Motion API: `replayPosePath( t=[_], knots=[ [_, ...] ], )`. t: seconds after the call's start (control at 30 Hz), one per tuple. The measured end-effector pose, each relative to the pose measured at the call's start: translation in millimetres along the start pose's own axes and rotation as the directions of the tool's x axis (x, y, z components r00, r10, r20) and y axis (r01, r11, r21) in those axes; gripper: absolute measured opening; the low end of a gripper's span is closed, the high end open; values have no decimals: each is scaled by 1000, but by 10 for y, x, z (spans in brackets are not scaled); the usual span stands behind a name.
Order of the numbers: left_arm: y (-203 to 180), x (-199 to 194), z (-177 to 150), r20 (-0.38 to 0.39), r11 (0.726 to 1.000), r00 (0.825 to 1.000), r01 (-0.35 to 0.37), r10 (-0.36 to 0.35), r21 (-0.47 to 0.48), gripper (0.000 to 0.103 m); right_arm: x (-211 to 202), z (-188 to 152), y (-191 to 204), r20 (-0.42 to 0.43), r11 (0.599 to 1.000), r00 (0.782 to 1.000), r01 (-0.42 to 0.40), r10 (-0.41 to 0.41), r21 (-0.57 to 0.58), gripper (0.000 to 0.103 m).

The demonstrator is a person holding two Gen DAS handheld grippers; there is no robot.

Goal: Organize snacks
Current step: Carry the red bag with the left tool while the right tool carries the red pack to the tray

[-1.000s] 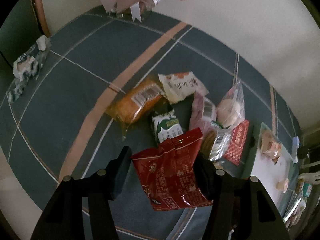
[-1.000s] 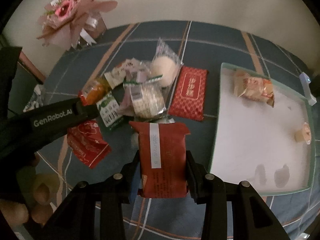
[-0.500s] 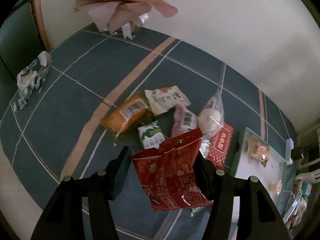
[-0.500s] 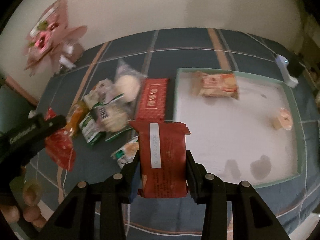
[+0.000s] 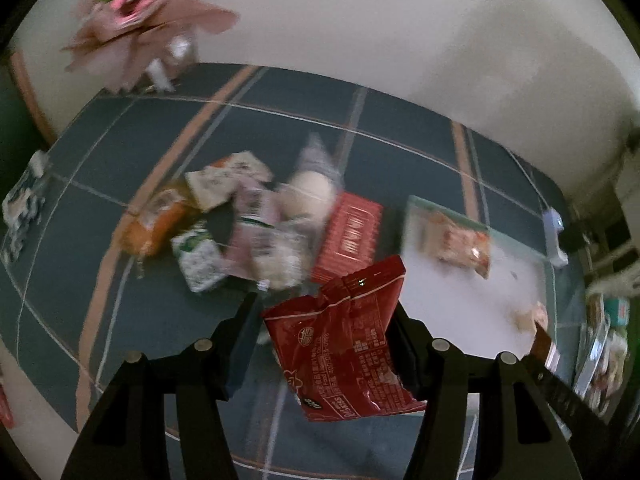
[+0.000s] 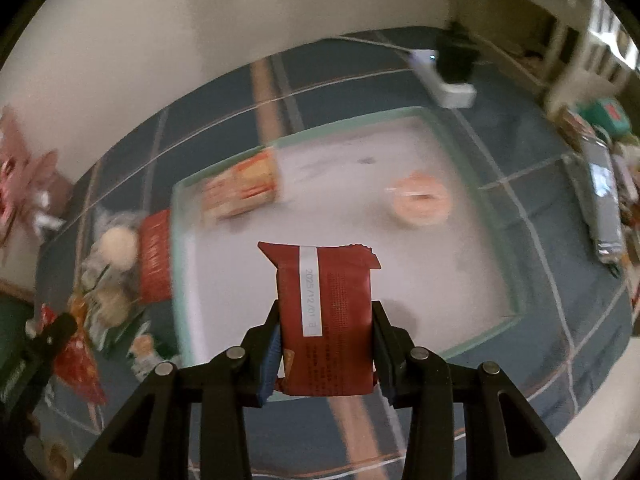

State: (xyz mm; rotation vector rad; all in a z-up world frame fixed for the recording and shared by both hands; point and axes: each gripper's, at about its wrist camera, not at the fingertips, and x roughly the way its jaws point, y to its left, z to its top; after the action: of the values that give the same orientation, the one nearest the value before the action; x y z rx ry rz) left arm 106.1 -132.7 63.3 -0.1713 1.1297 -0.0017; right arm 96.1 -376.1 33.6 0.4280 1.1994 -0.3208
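My left gripper [image 5: 326, 334] is shut on a crinkled red snack bag [image 5: 344, 344], held above the blue checked cloth beside the tray's left edge. My right gripper [image 6: 326, 332] is shut on a dark red snack pack [image 6: 326, 312] with a white date strip, held over the near part of the white tray [image 6: 180, 248]. The tray [image 5: 460, 280] holds an orange-striped packet [image 6: 240, 188] and a small round cup [image 6: 420, 202]. A pile of loose snacks [image 5: 256, 220] lies left of the tray, with a flat red packet [image 5: 348, 236] at its edge.
A pink flower bouquet [image 5: 140, 20] stands at the far left by the wall. A white power strip [image 6: 440, 76] lies behind the tray. A tissue pack [image 5: 20, 208] lies at the far left edge. More packets [image 6: 604, 200] are heaped right of the tray.
Both grippers have swung right towards the tray with their packs still held. The right gripper's pack has gone from in front of the tray to over its near part.
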Motion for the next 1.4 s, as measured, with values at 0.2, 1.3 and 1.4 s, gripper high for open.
replayPosePath(
  t=[0.2,1.3,1.4],
  knots=[
    [-524,34,-147,-8,991,1000,18,-17,131,62,31,85,-466,-9,995,999,35,-35,93,42],
    [-1167,848,-459,-43,957,999,38,-27,288,63,575,122,-923,-101,989,994,58,-44,136,42],
    [-1207,943,-497,-55,950,998,29,-13,310,63,666,113,-937,-124,988,991,60,-43,141,42]
  ],
)
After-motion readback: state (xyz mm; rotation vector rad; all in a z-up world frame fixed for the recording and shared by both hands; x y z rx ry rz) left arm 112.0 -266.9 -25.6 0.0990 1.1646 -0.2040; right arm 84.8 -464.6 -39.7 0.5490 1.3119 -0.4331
